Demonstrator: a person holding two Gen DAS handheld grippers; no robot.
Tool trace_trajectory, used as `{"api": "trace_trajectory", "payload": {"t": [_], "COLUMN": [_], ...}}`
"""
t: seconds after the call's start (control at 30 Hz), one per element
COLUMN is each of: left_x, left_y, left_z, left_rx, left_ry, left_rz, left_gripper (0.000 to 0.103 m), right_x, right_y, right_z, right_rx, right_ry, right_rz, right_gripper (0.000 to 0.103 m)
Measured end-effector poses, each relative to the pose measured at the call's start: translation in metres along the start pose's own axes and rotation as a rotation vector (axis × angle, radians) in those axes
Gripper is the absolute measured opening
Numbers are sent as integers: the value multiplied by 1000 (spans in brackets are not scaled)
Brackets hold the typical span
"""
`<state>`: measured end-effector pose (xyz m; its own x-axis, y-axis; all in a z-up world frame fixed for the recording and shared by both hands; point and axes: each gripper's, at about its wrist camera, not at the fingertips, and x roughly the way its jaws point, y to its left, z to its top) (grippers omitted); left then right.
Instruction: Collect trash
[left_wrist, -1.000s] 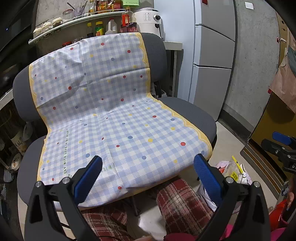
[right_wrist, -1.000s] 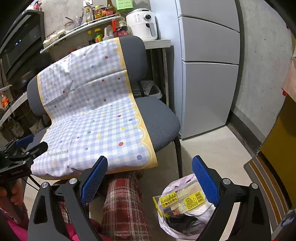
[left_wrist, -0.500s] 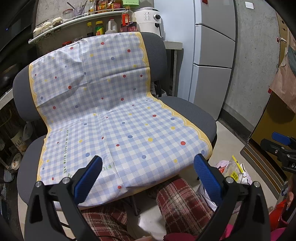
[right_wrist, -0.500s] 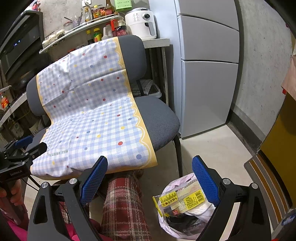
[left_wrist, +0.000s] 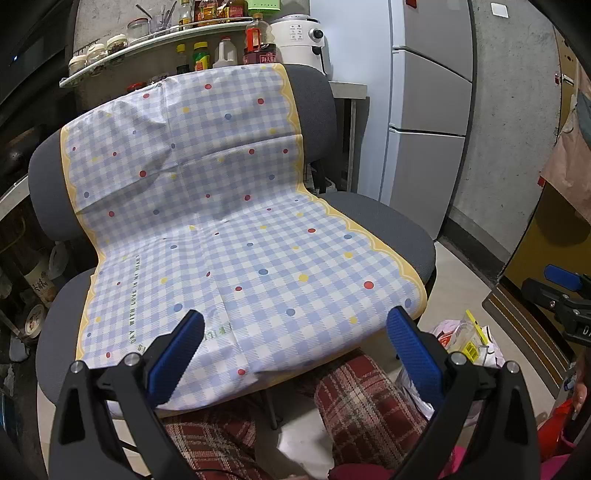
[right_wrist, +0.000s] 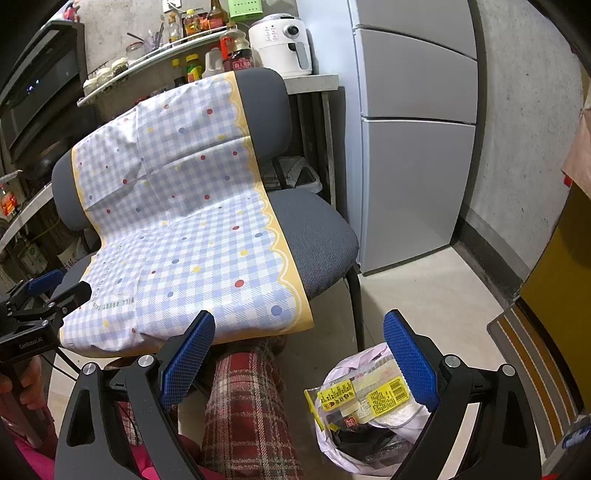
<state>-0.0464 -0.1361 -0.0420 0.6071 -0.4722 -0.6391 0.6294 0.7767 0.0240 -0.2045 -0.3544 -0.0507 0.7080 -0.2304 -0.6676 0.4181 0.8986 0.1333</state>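
Observation:
A white trash bag stands on the floor right of the chairs, with a clear wrapper bearing yellow labels lying on top of its contents. In the left wrist view the same bag shows beside my right blue pad. My left gripper is open and holds nothing, hovering over the front edge of the checked cloth. My right gripper is open too, above a plaid trouser leg and the bag. No loose trash shows on the cloth.
Two grey chairs carry the cloth. Behind stand a shelf of bottles, a white air fryer and a grey fridge. A striped mat lies at right. Bare floor spreads before the fridge.
Nothing has visibly changed; both grippers stay open in nearly the same place.

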Motion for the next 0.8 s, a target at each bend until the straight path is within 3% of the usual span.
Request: {"api": "trace_trajectory", "payload": {"t": [0.53, 0.8], "left_x": [-1, 16], "left_y": [-2, 18], "left_z": [-2, -5], "left_rx": [17, -5], "left_ry": [-11, 37], "left_rz": [13, 49], "left_gripper": [96, 96], "right_x": [1, 18], "right_y": [-2, 8], "right_z": [0, -4], "right_rx": [0, -2], "right_ry": [2, 35], "right_rz": [2, 33], "right_gripper": [92, 92]}}
